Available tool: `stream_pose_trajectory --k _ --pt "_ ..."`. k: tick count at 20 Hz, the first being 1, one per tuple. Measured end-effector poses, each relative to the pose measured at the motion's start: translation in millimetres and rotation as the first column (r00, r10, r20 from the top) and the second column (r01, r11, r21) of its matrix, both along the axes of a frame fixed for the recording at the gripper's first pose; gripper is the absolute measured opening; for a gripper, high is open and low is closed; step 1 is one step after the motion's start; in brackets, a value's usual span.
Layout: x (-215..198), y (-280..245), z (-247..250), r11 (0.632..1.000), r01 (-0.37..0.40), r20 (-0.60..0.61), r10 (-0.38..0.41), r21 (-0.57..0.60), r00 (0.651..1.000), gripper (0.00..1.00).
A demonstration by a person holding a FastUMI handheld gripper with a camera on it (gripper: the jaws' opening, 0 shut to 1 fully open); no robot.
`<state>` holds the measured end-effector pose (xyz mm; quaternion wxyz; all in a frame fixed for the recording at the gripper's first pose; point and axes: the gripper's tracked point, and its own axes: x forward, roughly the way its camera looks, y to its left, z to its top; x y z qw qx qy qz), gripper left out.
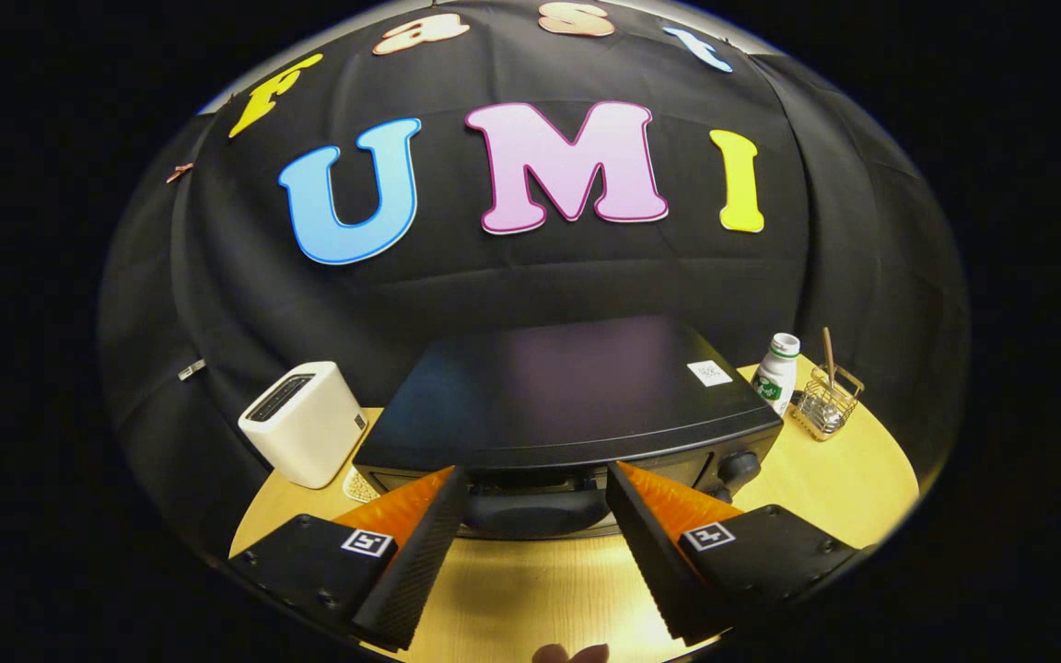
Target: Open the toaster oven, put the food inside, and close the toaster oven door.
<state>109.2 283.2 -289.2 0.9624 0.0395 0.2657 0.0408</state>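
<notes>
Toaster oven (567,396) stood mid-table (530,589), door apparently closed, its handle (535,511) just ahead of and between the gripper (535,493) fingers — spread apart, holding nothing, seemingly lined up to grasp it; outward, a white toaster (305,433) sat toward the left edge; a bottle (777,373) and wire basket (825,405) at the right — nothing blocked the door.

Light wood table (530,589), round-edged. On it: black toaster oven (567,405) at centre; white toaster (302,422) just L of it; woven mat (357,486) w/ edge poking out betw. those two; white bottle (777,372) w/ green label to R; wire holder (825,403) w/ utensils beside bottle.
</notes>
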Motion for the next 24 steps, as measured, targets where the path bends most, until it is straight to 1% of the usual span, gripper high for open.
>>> stream_pose_trajectory --k 2,3,4,7,9,11,15,18,21,24 --pt "3.9 0.4 -9.7 1.000 0.013 -0.025 -0.013 -0.005 1.000 0.98" --pt "7.4 0.6 -7.5 1.000 0.018 -0.011 -0.018 -0.015 1.000 0.98" --pt "10.6 3.1 -8.4 1.000 0.012 -0.008 -0.013 -0.029 1.000 0.98" --pt "12.9 10.2 -16.1 0.993 -0.037 -0.024 0.034 -0.110 0.999 0.98" --pt "12.9 7.8 -19.2 0.995 -0.008 -0.041 0.004 -0.103 0.999 0.99" --pt "6.0 7.0 -22.7 0.991 -0.019 -0.060 0.012 -0.130 0.998 0.99" --pt "-28.5 5.2 -23.9 0.993 -0.015 -0.064 0.007 -0.117 0.998 1.00" --pt "-59.6 3.9 -32.3 0.990 -0.029 -0.075 0.019 -0.136 0.997 1.00" --pt "-86.6 1.7 -47.9 0.988 -0.042 -0.084 0.030 -0.151 0.996 1.00" --pt "-106.5 -0.3 -67.8 0.986 -0.054 -0.125 0.034 -0.161 0.992 1.00"
